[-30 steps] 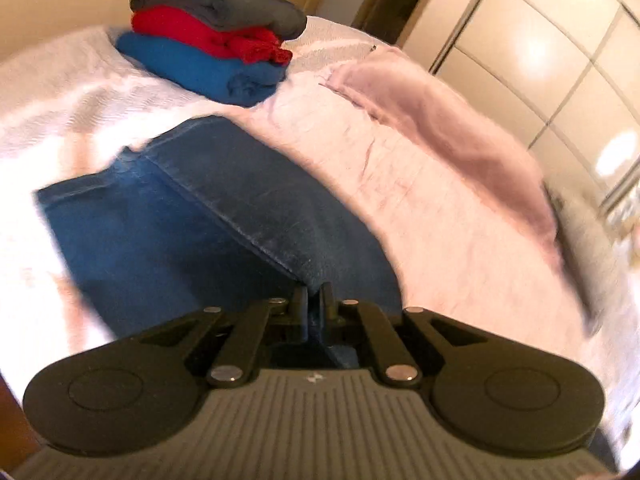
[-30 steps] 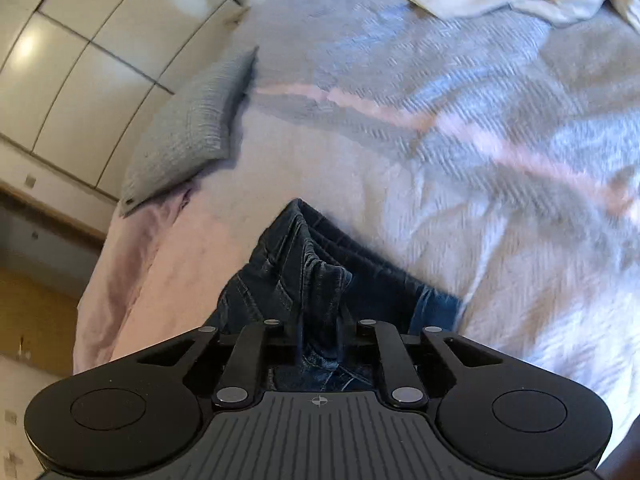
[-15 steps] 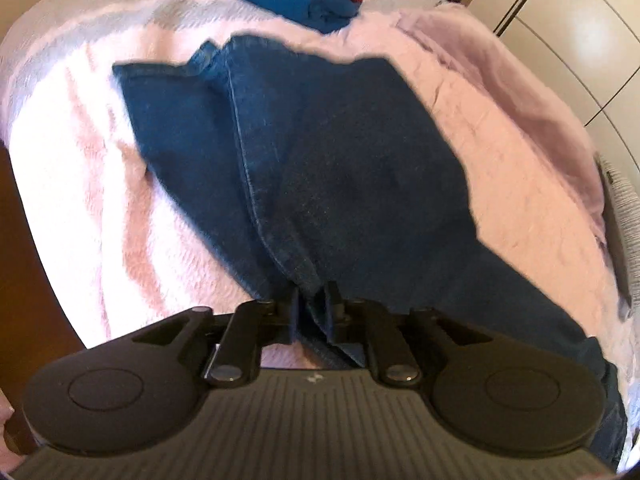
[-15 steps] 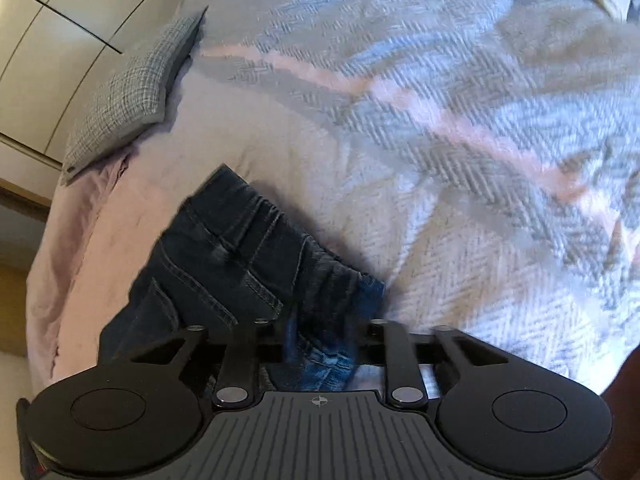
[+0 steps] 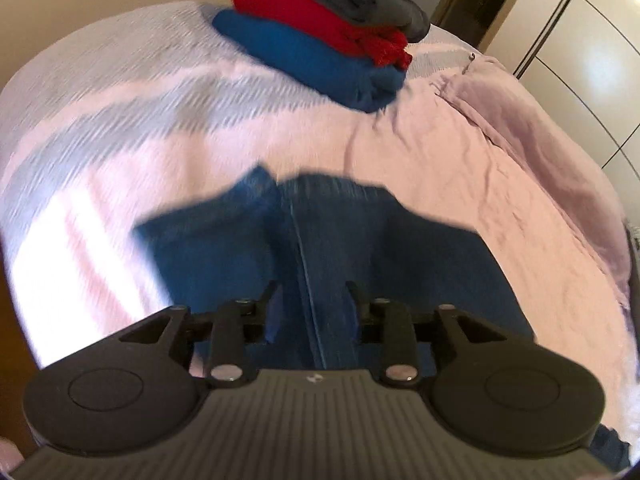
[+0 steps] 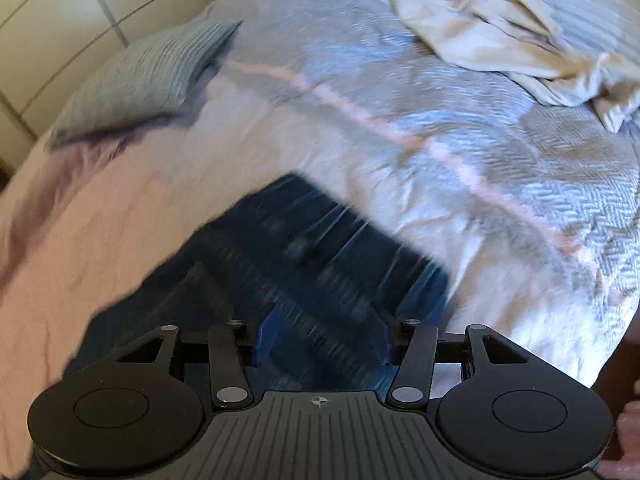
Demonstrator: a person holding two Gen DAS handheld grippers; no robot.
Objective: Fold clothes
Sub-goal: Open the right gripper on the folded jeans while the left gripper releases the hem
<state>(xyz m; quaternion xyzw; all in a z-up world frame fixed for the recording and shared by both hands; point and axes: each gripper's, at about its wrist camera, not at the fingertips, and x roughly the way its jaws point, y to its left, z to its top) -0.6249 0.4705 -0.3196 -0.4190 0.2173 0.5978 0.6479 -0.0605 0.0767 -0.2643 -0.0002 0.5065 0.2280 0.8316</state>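
**Letting go of the jeans after laying them out**

Jeans (image 5: 352,264) lie spread on the pink-and-white bedspread (image 5: 460,168), both grippers low over them. Left gripper (image 5: 312,300): jaws parting, denim with a seam between them, pads not visibly pressing. Right gripper (image 6: 320,332): jaws parting wider, bunched denim between, apparently loose as well.

My read: this is the release before the next fold. I'd let both jaws clear the cloth fully before lifting, and lift straight off so no pad drags a wrinkle in. Then regrip at an edge, not mid-panel.

Left view alone shows the finished stack (image 5: 320,36): blue, red, dark grey folded pieces, well apart from the jeans. Right view alone shows the grey pillow (image 6: 144,76), a crumpled cream garment (image 6: 512,52) at the far side, and a bit of my hand (image 6: 628,424). Both frames are blurred.
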